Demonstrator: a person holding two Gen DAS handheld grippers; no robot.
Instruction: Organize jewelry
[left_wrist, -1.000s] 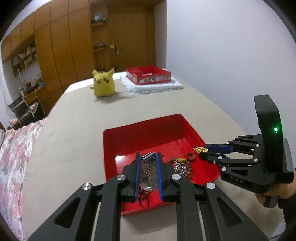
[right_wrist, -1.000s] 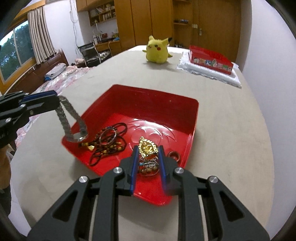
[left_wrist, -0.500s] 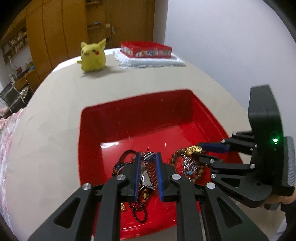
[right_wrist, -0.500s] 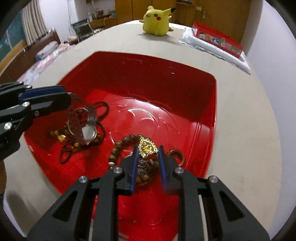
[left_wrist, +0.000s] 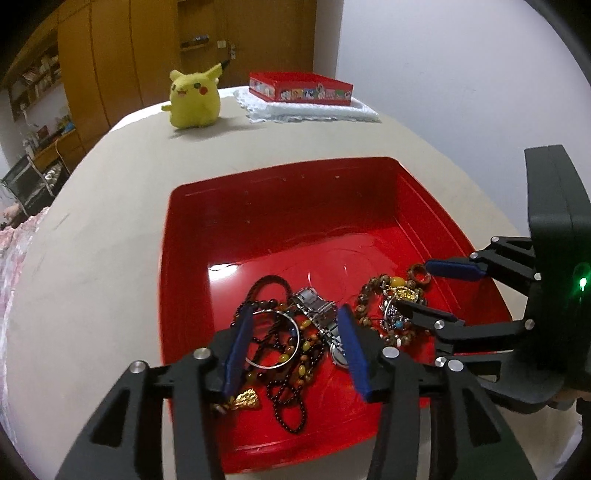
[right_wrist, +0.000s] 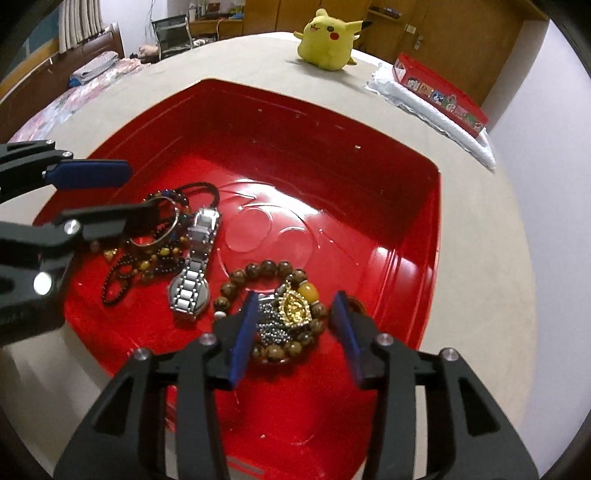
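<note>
Releasing over the red tray (right_wrist: 424, 236): left gripper (left_wrist: 295, 347) fingers just spreading, half apart, silver watch (right_wrist: 195, 273) lying free in the tray's near-left part against the dark bead strands (left_wrist: 284, 362). Right gripper (right_wrist: 295, 332) fingers likewise parting, straddling but not pressing the brown bead bracelet (right_wrist: 266, 291) and gold pendant (right_wrist: 293, 308) at the tray's near edge. Looking well advanced, all visible jewelry gathered in the tray. Remaining, by judgement: untangling or sorting the heaps, perhaps toward the red box (left_wrist: 299, 86) far beyond the tray.
</note>
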